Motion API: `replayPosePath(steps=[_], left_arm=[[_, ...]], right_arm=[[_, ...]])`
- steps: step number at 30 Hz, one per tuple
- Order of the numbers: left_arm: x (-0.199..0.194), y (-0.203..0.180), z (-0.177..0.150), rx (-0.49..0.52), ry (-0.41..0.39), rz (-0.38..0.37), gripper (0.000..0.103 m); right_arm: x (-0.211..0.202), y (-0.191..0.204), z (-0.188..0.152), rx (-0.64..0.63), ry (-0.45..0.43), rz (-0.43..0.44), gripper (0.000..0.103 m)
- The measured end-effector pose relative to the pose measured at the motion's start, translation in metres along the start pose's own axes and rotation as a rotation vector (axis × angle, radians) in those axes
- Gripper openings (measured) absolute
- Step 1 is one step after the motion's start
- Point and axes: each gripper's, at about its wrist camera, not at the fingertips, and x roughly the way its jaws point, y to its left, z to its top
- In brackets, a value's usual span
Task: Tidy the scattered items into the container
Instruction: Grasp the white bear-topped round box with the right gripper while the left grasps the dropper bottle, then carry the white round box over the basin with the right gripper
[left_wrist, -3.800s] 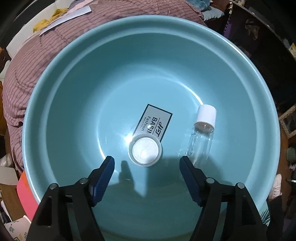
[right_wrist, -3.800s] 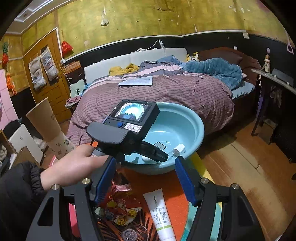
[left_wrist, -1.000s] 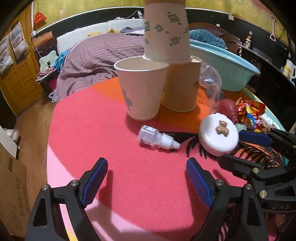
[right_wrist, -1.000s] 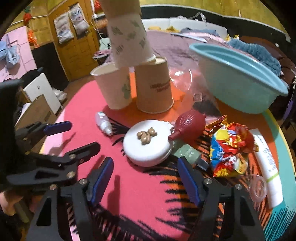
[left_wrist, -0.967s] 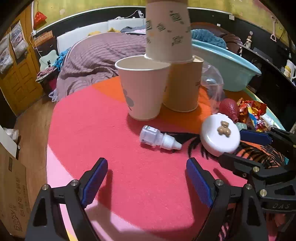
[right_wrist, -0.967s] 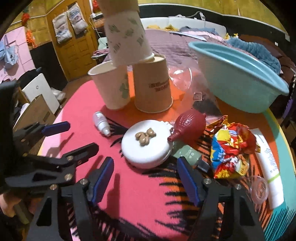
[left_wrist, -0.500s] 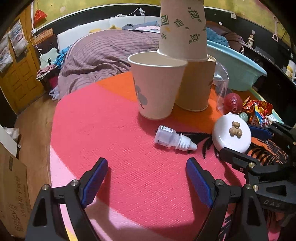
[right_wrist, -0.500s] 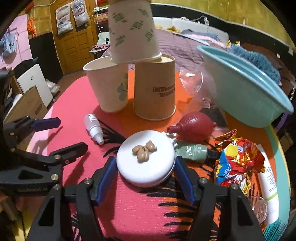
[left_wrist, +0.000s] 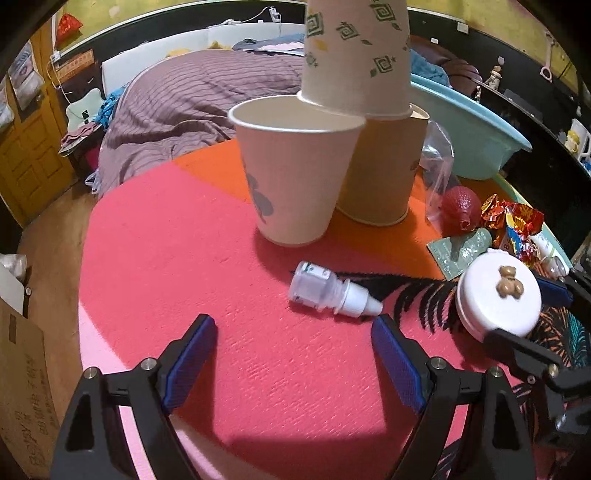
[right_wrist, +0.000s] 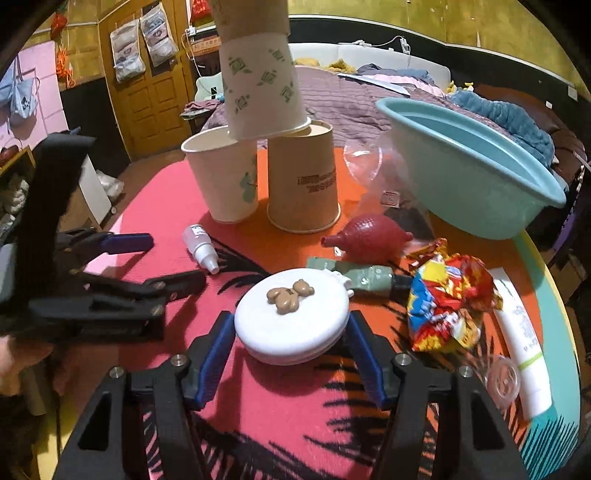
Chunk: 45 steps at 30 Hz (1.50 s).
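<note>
White round case (right_wrist: 291, 321) with a bear figure on its lid sits on the tabletop (right_wrist: 295, 424), right tongs (right_wrist: 291, 350) clamped on its sides after closing in. Dropper bottle (left_wrist: 332, 291) lies left of the case, just ahead of the left tongs (left_wrist: 291, 350), which gape empty. Teal basin (right_wrist: 476, 184) stands behind-right of the case.

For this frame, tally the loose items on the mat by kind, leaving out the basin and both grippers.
Paper cups: 3 in clear view
Small dropper bottle: 1
White round case: 1
Red rubber bulb: 1
Green tube: 1
White tube: 1
Snack packet: 1
Clear plastic bag: 1
Small clear lid: 1
Total: 11
</note>
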Motion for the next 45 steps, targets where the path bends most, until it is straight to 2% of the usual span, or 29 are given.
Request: replayPosePath(steps=[7, 11, 14, 16, 28, 32, 36, 45], left_arm=[[0.002, -0.017, 0.005, 0.083, 0.007, -0.006, 0.090], [0.006, -0.014, 0.008, 0.079, 0.008, -0.052, 0.089], [0.003, -0.013, 0.009, 0.084, -0.006, -0.049, 0.075], [0.001, -0.013, 0.010, 0.084, -0.011, -0.052, 0.059], [-0.001, -0.009, 0.009, 0.062, -0.014, -0.050, 0.058], [-0.018, -0.015, 0.008, 0.076, -0.048, -0.013, 0.058], [-0.038, -0.027, 0.007, 0.082, -0.082, 0.070, 0.058], [-0.056, -0.044, 0.009, 0.058, -0.103, 0.053, 0.058]], right_arm=[[-0.012, -0.004, -0.011, 0.002, -0.012, 0.012, 0.066], [-0.008, -0.003, -0.010, 0.005, -0.011, 0.017, 0.066], [-0.010, -0.005, -0.010, 0.014, -0.015, 0.015, 0.066], [-0.008, -0.007, -0.010, 0.026, -0.007, 0.015, 0.066], [-0.009, -0.007, -0.007, 0.030, -0.013, 0.019, 0.066], [-0.011, -0.009, -0.006, 0.039, -0.019, 0.028, 0.066], [-0.017, -0.008, -0.006, 0.039, -0.028, 0.035, 0.066], [-0.045, -0.012, -0.007, 0.035, -0.065, 0.021, 0.066]])
